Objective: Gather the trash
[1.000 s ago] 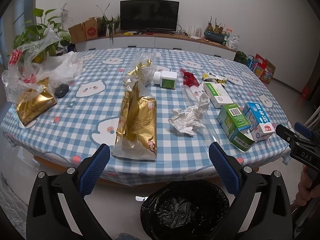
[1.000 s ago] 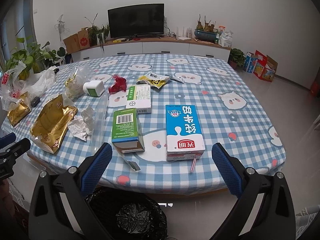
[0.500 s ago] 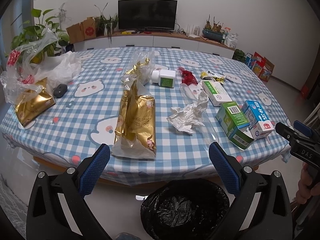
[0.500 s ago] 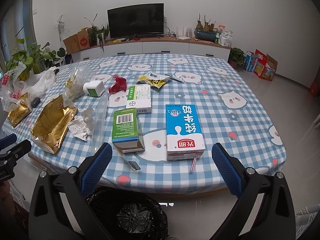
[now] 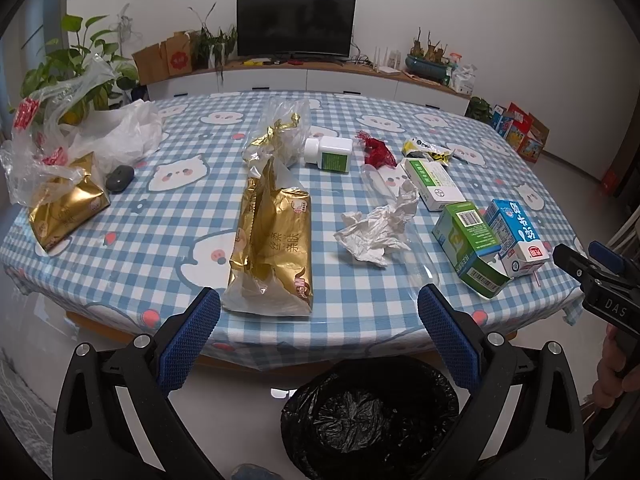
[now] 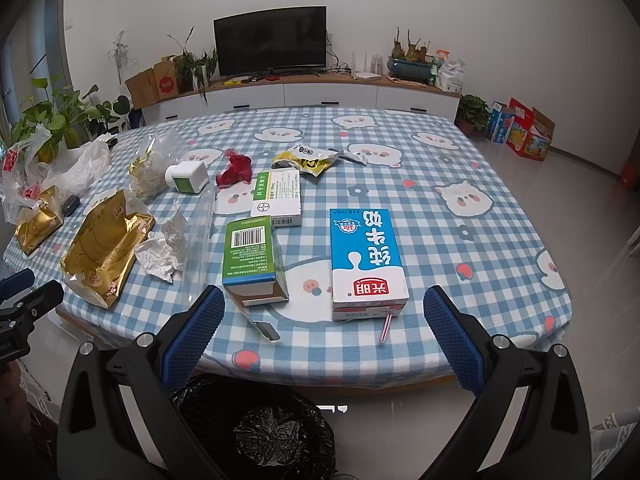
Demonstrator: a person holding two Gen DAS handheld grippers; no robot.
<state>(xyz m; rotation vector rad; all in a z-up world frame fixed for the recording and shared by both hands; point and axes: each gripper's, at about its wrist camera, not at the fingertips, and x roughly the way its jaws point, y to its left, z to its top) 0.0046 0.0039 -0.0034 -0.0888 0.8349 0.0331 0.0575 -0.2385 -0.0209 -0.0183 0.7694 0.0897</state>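
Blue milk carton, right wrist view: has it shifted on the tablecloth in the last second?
No. The blue milk carton lies where it did, beside the green box on the same white cat print, straw end toward the table edge.

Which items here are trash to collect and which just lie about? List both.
Job: gold bag, crumpled paper, green box, milk carton, yellow wrapper, bin; left claw and right claw both open.
Lying about: mouse, television, houseplant.
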